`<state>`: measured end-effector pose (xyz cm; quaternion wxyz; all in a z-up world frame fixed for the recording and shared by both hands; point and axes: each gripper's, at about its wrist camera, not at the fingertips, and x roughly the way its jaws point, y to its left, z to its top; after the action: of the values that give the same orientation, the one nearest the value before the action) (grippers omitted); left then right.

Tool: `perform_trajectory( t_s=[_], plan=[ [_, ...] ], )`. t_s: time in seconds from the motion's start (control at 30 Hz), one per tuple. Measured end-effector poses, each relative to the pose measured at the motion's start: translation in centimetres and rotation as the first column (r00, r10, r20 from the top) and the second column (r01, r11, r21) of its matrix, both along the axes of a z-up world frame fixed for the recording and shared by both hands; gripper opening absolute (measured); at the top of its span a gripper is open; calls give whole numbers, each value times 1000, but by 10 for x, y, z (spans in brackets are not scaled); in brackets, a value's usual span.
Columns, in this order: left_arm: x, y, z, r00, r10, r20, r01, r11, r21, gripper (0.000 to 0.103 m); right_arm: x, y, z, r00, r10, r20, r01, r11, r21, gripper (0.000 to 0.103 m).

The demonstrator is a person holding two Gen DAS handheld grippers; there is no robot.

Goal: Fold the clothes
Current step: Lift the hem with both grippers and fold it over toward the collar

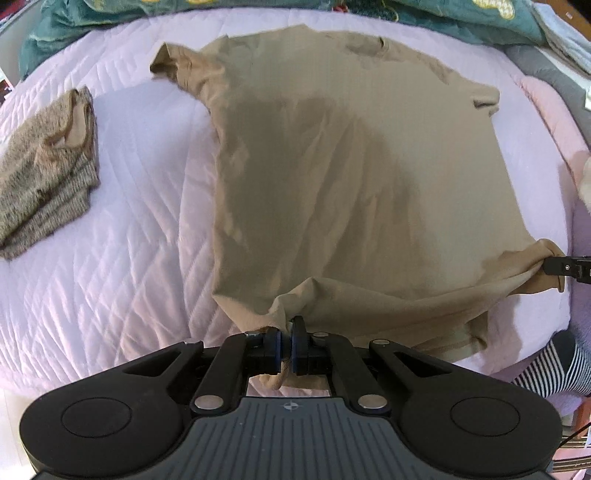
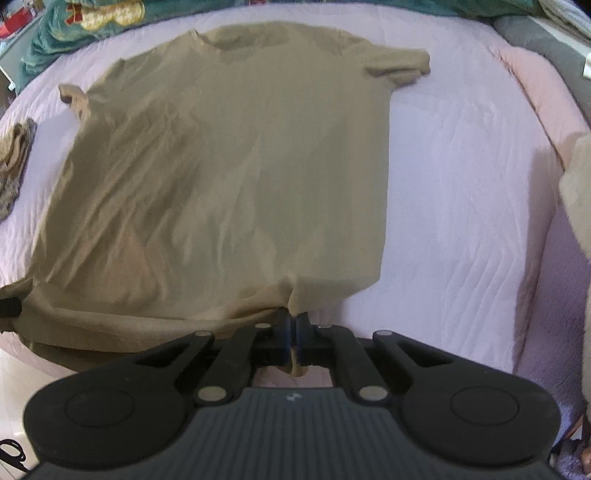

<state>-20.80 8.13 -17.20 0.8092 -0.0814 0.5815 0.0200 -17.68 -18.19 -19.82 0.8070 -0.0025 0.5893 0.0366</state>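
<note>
You have a tan T-shirt [image 1: 343, 155] spread flat on the pale pink quilted bedspread [image 1: 122, 229], its neckline at the far end toward the teal bedding [image 1: 74, 26] and its hem at the near edge of the bed, closest to you. Your left gripper [image 1: 287, 332] is clamped tight on the shirt's hem near the left bottom corner; the blue pads are pressed together with a bunch of fabric between them, and a small roll of cloth pokes out behind the jaws. Your right gripper [image 2: 293, 325] is likewise closed on the hem near the right bottom corner, with a bit of tan cloth showing between the pads; in the left wrist view you can see its black tip [image 1: 565, 266] pinching that corner at the shirt's right side. The hem between your two grips sags in a loose fold and hangs slightly over the near edge of the bed.

Both short sleeves lie out to the sides of the shirt's far end, the left one crumpled. To the left of the shirt, well apart from it, a speckled grey-brown knitted garment [image 1: 44, 173] lies folded on the bedspread. To the right of the shirt's hem, a striped black-and-white sleeve [image 1: 557, 369] shows at the bed's edge
</note>
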Motion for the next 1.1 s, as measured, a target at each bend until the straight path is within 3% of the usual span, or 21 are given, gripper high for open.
perform_trajectory(
  t_s=[0.33,0.63,1.1],
  plan=[
    [28,25,40,999,17,28,-16,998,-54,5,26,3,48,999,-27,24,27,1000,-2,3],
    [73,35,74,999,15,46,-15,1000,-1,5,59,7,72,999,-17,52,17,1000,14,3],
    [130,7,113,996,86,35,-89,994,71,5,119,-31,87,996,64,59,-70,992,103,3]
  ],
)
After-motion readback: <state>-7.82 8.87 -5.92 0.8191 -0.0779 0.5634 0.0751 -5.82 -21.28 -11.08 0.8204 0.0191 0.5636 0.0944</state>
